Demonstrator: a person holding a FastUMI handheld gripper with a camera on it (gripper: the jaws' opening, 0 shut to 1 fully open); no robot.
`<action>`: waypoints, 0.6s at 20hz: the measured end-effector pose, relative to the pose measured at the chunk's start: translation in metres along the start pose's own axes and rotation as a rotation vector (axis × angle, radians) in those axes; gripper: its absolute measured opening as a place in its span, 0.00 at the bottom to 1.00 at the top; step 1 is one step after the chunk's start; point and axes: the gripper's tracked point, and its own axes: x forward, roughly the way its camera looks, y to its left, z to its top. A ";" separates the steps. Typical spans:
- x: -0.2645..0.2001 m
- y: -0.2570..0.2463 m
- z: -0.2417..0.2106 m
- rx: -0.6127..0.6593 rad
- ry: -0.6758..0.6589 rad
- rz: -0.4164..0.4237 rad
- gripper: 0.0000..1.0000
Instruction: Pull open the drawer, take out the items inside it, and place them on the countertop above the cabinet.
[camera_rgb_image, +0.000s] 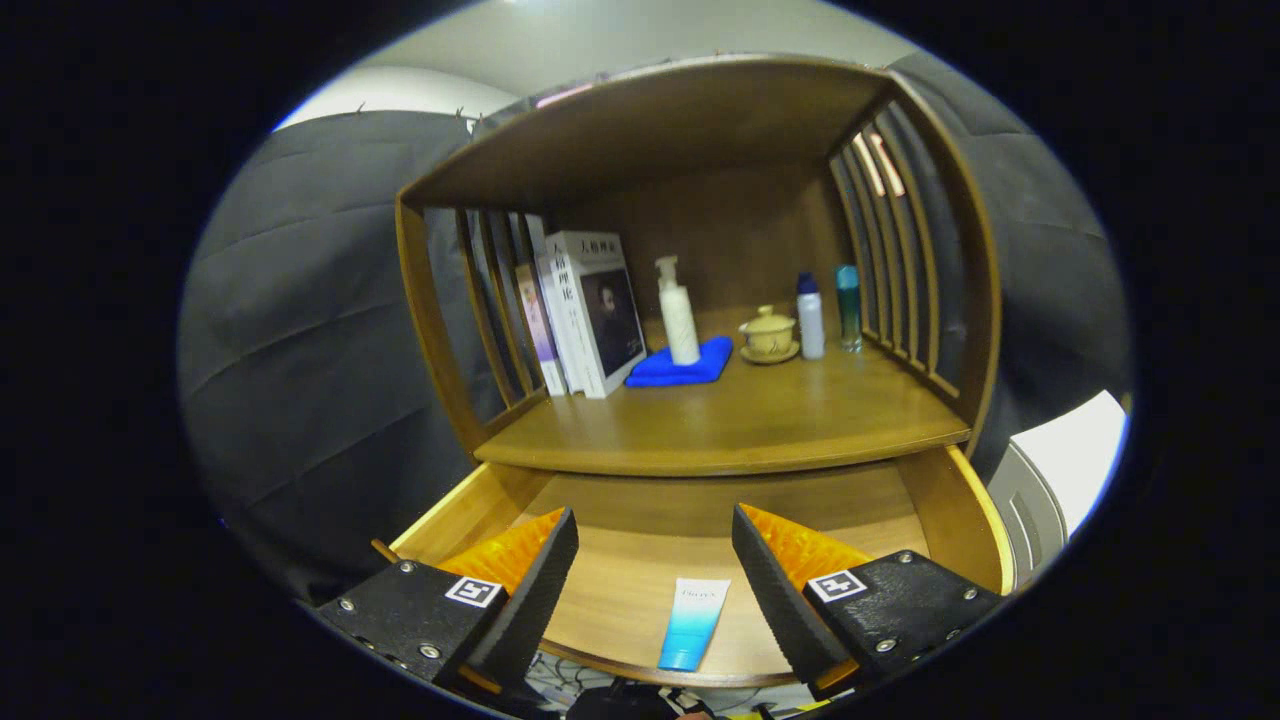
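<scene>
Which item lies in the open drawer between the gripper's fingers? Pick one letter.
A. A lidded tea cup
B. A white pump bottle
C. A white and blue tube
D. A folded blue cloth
C: the white and blue tube lies flat on the floor of the open drawer, in the gap of the open gripper, whose fingers touch nothing; the other three items stand on the countertop above.

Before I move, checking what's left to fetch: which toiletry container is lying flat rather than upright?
The blue-and-white tube, flat in the open drawer between the open hand-held gripper fingers. The pump bottle and two small bottles stand upright on the countertop.
</scene>
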 end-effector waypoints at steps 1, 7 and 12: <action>0.007 -0.003 -0.004 -0.018 0.036 0.006 0.95; 0.042 -0.019 -0.053 -0.066 0.314 0.014 0.96; 0.055 -0.025 -0.104 -0.012 0.578 0.024 0.95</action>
